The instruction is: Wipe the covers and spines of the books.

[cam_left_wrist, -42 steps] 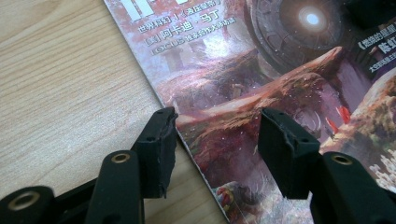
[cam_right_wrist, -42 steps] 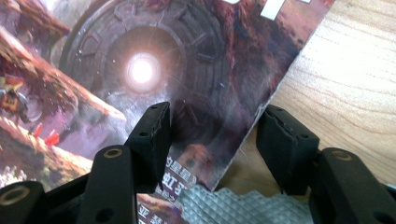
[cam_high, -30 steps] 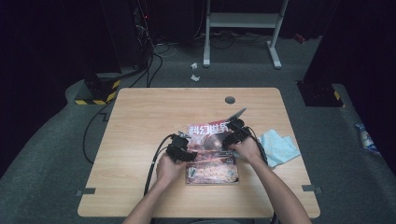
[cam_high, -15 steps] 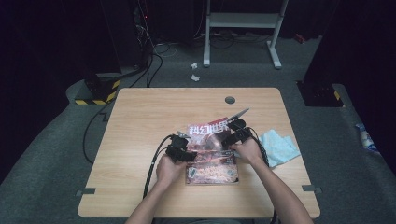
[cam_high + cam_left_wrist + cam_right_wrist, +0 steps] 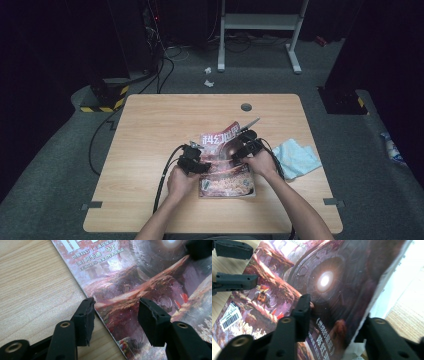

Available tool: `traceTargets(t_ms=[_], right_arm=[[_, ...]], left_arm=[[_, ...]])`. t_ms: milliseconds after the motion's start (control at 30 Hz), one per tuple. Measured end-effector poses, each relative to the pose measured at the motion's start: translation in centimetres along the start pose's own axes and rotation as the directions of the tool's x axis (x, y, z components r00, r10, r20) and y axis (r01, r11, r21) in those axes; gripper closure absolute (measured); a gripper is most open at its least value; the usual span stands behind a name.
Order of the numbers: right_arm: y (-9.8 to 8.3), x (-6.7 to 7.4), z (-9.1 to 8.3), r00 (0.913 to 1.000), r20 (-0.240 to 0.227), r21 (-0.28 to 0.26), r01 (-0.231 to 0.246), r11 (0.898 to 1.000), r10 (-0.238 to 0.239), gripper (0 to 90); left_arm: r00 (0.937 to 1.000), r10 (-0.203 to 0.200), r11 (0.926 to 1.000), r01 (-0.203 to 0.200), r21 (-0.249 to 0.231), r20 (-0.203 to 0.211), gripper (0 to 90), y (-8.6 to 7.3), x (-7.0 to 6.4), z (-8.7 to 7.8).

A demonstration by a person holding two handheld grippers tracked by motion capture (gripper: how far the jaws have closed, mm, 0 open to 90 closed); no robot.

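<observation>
A magazine with a dark red space-scene cover lies on the wooden table. Its right side is lifted. My left gripper is open at the magazine's left edge. One finger rests over bare table and the other over the cover. My right gripper has just been closing around the lifted part of the magazine. Its left finger lies against the cover face and its other finger sits behind the page edge. The jaws stand well apart, so I see no firm pinch.
A light blue cloth lies on the table just right of the right hand. A round cable hole sits near the far edge. Black cables trail from the left gripper toward the near edge. The left gripper's jaws show across the cover.
Both hands and the magazine stand much as before. The right hand has shifted only slightly at the lifted edge.
</observation>
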State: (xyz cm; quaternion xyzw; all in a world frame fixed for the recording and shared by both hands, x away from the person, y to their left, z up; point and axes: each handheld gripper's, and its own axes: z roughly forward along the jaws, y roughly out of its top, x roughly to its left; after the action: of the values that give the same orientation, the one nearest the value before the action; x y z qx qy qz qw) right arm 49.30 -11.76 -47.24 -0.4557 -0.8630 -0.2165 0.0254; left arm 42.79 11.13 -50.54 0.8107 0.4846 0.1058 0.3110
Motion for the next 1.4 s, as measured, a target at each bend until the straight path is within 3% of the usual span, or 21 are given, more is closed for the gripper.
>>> traceTargets(t_ms=[67,167,233,300,433,500,633,800,967,1100,1400], right_arm=[[-0.2,0.0,-0.4,0.9999,-0.012,-0.032,0.006,0.999,-0.006,74.1],[-0.3,0.3,-0.6,0.9991,-0.003,-0.043,0.042,0.998,-0.042,78.7],[-0.4,0.4,-0.5,0.9993,-0.002,-0.043,0.037,0.998,-0.038,81.2],[-0.4,0.3,-0.3,0.9985,0.001,-0.041,0.055,0.998,-0.055,83.3],[-0.7,0.5,-0.6,0.9973,-0.005,-0.073,0.073,0.995,-0.074,86.0],[-0.7,0.6,-1.0,0.9968,-0.017,-0.088,0.076,0.993,-0.078,86.7],[-0.7,0.8,-1.5,0.9945,-0.031,-0.109,0.096,0.989,-0.100,87.3],[0.2,1.5,-3.0,0.9926,-0.043,-0.129,0.107,0.986,-0.114,88.0],[0.6,2.4,-4.1,0.9878,-0.057,-0.153,0.135,0.979,-0.145,88.2],[0.8,2.5,-4.5,0.9845,-0.101,-0.166,0.125,0.978,-0.143,88.2],[1.3,3.8,-5.4,0.9716,-0.132,-0.192,0.170,0.966,-0.197,88.3]], left_arm=[[1.0000,-0.006,1.0000,0.006,0.001,-0.004,47.2,0.0,-0.1,0.0],[1.0000,0.005,1.0000,-0.005,0.005,-0.003,46.9,0.1,0.1,0.0],[1.0000,-0.001,1.0000,0.001,-0.001,0.005,46.8,0.0,0.1,0.0],[0.9997,0.018,0.9998,-0.018,0.007,0.014,42.0,0.0,0.0,0.0],[0.9983,-0.010,0.9997,0.009,0.022,0.057,35.3,-0.1,-0.1,-0.2],[0.9963,-0.025,0.9991,0.022,0.035,0.082,33.0,-0.1,0.2,-0.3],[0.9950,-0.044,0.9989,0.042,0.021,0.090,29.8,-0.6,0.7,-0.7],[0.9943,-0.038,0.9989,0.035,0.031,0.100,27.9,-0.9,1.0,-1.0],[0.9875,-0.053,0.9985,0.051,0.021,0.148,24.8,-1.2,1.2,-1.1],[0.9806,-0.072,0.9974,0.071,0.010,0.183,23.8,-1.5,1.2,-1.1],[0.9815,-0.063,0.9980,0.062,0.011,0.181,22.0,-1.4,1.0,-1.0]])
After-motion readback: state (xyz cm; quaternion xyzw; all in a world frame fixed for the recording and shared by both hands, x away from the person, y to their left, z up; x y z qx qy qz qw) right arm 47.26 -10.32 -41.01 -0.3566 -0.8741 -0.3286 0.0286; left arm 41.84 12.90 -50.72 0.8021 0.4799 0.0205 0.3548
